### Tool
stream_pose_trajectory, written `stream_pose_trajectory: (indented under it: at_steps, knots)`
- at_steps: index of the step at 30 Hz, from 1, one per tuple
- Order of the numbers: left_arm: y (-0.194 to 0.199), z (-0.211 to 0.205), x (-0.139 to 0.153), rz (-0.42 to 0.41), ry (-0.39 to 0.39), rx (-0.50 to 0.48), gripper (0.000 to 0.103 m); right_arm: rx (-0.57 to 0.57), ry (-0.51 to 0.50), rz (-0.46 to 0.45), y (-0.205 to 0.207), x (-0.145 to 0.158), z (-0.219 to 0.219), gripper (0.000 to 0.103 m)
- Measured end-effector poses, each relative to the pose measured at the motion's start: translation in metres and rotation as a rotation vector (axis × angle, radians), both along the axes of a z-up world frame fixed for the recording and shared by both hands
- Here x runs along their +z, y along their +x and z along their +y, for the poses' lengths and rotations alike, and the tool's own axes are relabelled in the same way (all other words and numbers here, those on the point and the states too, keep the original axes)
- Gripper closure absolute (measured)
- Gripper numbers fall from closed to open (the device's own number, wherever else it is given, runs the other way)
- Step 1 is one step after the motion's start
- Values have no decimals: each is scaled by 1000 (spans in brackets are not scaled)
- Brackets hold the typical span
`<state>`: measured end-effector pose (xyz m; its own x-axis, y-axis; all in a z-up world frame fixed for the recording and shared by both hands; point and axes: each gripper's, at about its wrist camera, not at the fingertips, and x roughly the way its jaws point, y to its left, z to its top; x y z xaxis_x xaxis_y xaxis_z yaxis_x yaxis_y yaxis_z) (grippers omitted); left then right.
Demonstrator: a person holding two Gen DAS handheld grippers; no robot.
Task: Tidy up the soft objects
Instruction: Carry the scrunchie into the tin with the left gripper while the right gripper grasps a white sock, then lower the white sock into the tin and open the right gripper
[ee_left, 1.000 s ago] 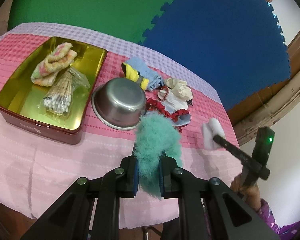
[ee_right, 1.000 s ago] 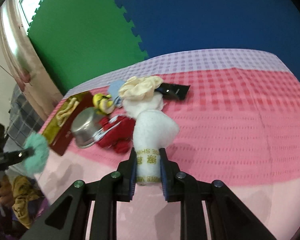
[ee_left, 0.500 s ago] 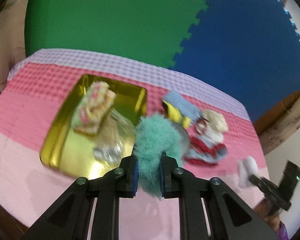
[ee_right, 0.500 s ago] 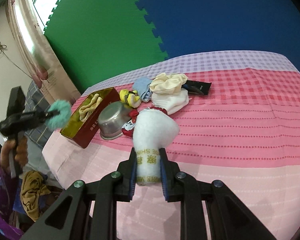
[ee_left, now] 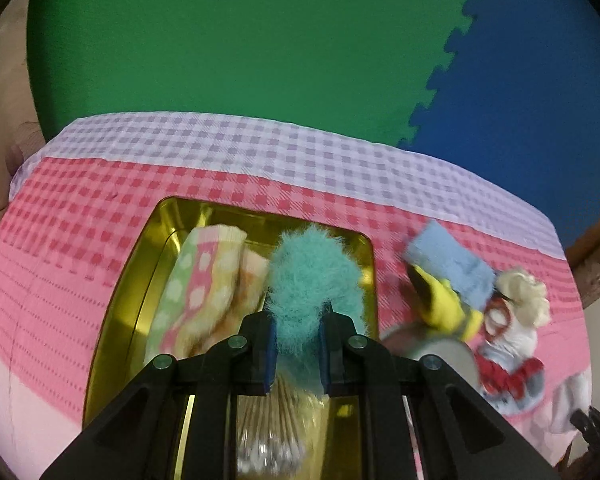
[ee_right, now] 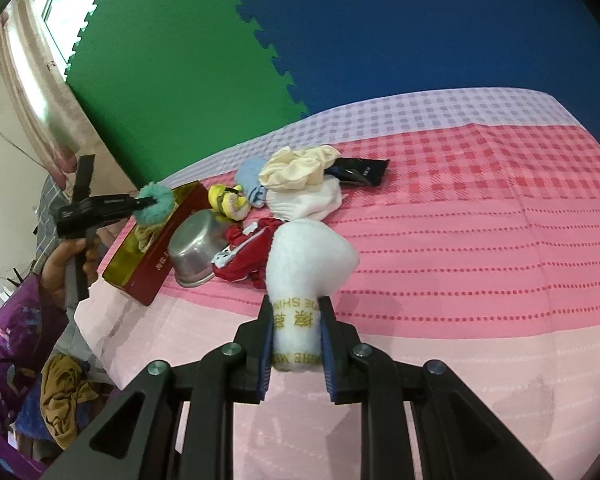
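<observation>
My left gripper (ee_left: 297,324) is shut on a fluffy teal pom-pom (ee_left: 312,276) and holds it over the gold tin (ee_left: 140,256). The tin holds pastel dotted socks (ee_left: 196,288) and a bag of cotton swabs (ee_left: 276,420). From the right wrist view the left gripper (ee_right: 140,202) hangs above the tin (ee_right: 156,264). My right gripper (ee_right: 296,320) is shut on a rolled white towel (ee_right: 308,256) above the pink cloth. Loose soft items lie right of the tin: a blue cloth (ee_left: 448,264), a yellow toy (ee_left: 444,304), a cream scrunchie (ee_left: 524,292), red clothing (ee_right: 248,252), white socks (ee_right: 308,200).
A steel bowl (ee_right: 192,248) lies tipped beside the tin. A black packet (ee_right: 360,170) lies behind the pile. The pink checked tablecloth (ee_right: 480,240) spreads to the right. Green and blue foam mats (ee_left: 260,40) back the table. A curtain and clutter (ee_right: 60,396) are off the left edge.
My left gripper has carried the teal pom-pom leftward and forward, from in front of the bowl to over the gold tin. My right gripper has risen a little, still holding the white towel.
</observation>
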<state>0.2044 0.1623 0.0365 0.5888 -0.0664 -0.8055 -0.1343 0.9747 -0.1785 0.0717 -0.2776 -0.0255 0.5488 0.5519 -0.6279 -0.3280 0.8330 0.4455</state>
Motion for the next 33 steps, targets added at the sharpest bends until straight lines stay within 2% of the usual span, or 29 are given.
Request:
stream_pose_trajectory:
  at_steps: [3, 9, 11, 15, 16, 17, 22, 23, 25, 28, 31, 33]
  knots:
    - [13, 1, -9, 18, -9, 7, 89, -5, -1, 4, 1, -2, -1, 83]
    - [27, -6, -22, 39, 45, -11, 83, -1, -1, 12, 4, -5, 1, 83]
    - [28, -7, -23, 34, 60, -6, 74, 0, 0, 16, 4, -6, 2, 83]
    - [23, -8, -18, 16, 82, 3, 38, 2, 1, 14, 3, -5, 2, 83]
    - [21, -8, -15, 10, 88, 8, 33, 3, 0, 11, 2, -4, 2, 83]
    - [17, -8, -10, -4, 93, 14, 32, 4, 0, 9, 2, -3, 3, 83]
    - [-23, -16, 19, -61, 134, 54, 25, 16, 4, -20, -3, 7, 5, 83]
    - [-37, -20, 24, -80, 151, 67, 23, 21, 6, -28, -4, 10, 6, 83]
    - [-65, -26, 31, -98, 202, 98, 9, 37, 14, -45, -7, 15, 10, 83]
    - [-112, -32, 38, -123, 274, 148, 7, 68, 23, -64, -11, 21, 19, 83]
    - [-153, -31, 34, -118, 271, 169, 1, 114, 26, -77, -14, 29, 36, 83]
    - [-176, -27, 27, -97, 264, 191, 1, 151, 28, -91, -15, 35, 51, 83]
